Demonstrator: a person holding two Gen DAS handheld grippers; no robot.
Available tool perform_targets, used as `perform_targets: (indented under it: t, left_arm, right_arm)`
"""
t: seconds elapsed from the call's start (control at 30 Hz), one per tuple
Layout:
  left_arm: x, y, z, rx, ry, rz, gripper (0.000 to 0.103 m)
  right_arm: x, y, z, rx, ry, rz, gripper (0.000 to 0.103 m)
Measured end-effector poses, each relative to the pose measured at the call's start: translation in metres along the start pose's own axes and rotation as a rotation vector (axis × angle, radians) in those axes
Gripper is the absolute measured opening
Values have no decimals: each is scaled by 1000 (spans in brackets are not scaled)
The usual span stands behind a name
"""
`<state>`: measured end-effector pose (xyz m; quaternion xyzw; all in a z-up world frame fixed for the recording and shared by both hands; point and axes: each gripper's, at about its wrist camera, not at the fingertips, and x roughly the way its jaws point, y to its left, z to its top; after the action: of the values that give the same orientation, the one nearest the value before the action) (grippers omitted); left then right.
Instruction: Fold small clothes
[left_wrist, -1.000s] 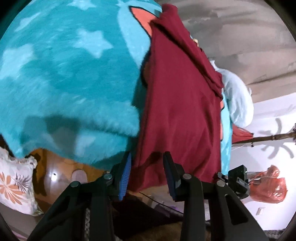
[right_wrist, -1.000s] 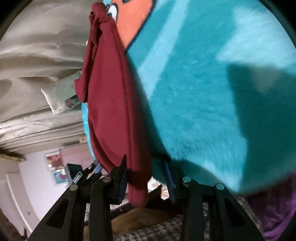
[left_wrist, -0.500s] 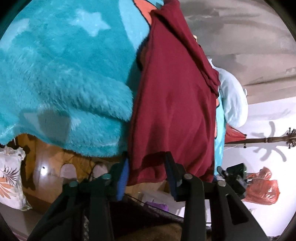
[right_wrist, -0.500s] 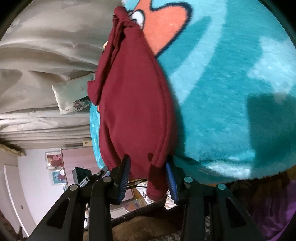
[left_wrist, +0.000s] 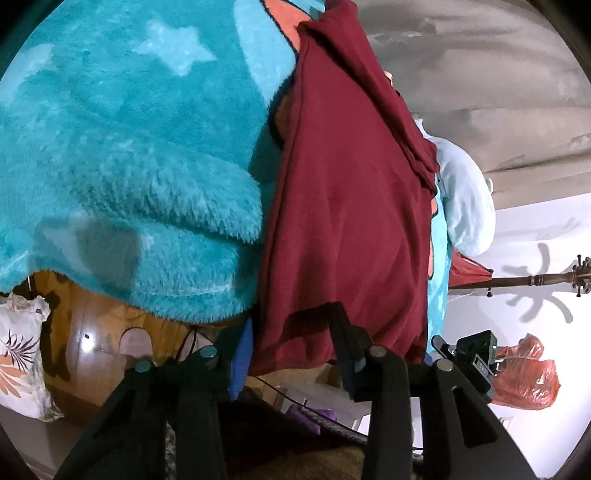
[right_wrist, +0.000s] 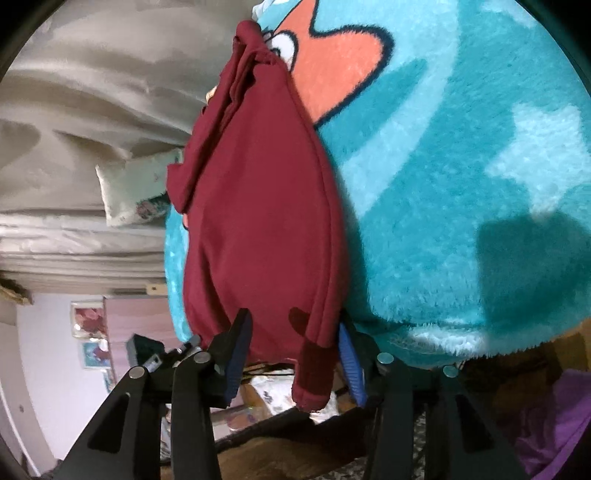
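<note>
A maroon garment (left_wrist: 343, 221) lies spread on a fluffy teal star-patterned blanket (left_wrist: 122, 147). Its near hem reaches over the blanket's edge toward me. My left gripper (left_wrist: 291, 343) sits at that hem. Its jaws are opening, the fabric lies loose between the blue pads, and the right finger (left_wrist: 341, 332) rests over the cloth. In the right wrist view the garment (right_wrist: 258, 221) narrows to a hanging corner (right_wrist: 314, 373). My right gripper (right_wrist: 291, 347) straddles that corner with its jaws opening, and the pads stand apart from the cloth.
The blanket's orange cartoon star (right_wrist: 332, 62) shows beyond the garment. A pale pillow (left_wrist: 465, 199) and grey drapes (right_wrist: 74, 129) lie at the far side. A floral cushion (left_wrist: 18, 358), wooden floor (left_wrist: 92, 332), coat stand (left_wrist: 535, 280) and red plastic bag (left_wrist: 524, 373) lie beyond the bed's edge.
The right jaws have spread wider and the maroon corner now hangs free between them. The left jaws narrowed on the hem, then widened again. Both views shifted slightly over the blanket.
</note>
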<state>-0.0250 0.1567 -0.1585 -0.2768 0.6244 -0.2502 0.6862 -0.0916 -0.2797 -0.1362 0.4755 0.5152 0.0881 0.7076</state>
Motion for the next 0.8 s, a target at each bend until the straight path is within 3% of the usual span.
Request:
perform_targets:
  t: [0.07, 0.1, 0.13, 0.17, 0.2, 0.3, 0.4, 0.53, 0.67, 0.8]
  left_arm:
    - [4, -2, 0, 5, -1, 7, 37]
    - [6, -3, -1, 6, -1, 19, 32]
    - [8, -4, -1, 4, 0, 36, 16]
    - [7, -3, -2, 0, 0, 53, 12]
    - [4, -2, -2, -13, -6, 53, 11]
    - [-13, -1, -5, -37, -30, 36, 10]
    - [-34, -5, -10, -48, -61, -1, 8]
    - [-54, -8, -17, -39, -98, 9, 6]
    - [-65, -7, -19, -59, -128, 11, 6]
    - [-66, -20, -13, -71, -165, 15, 6]
  right_arm:
    - [6, 5, -5, -25, 6, -38, 48]
    - [8, 8, -6, -46, 9, -72, 44]
    - [9, 12, -8, -64, 6, -112, 29]
    - [10, 13, -9, -78, 6, -154, 12]
    - [9, 14, -8, -91, 8, -194, 10]
    - [-5, 20, -11, -103, -12, -189, 8]
    - [-23, 33, -14, -129, -24, -150, 7]
    - [-43, 51, -15, -173, -17, -66, 7]
    - [-45, 53, -20, -208, 52, -42, 7]
    - [-41, 49, -11, -184, 66, -4, 7]
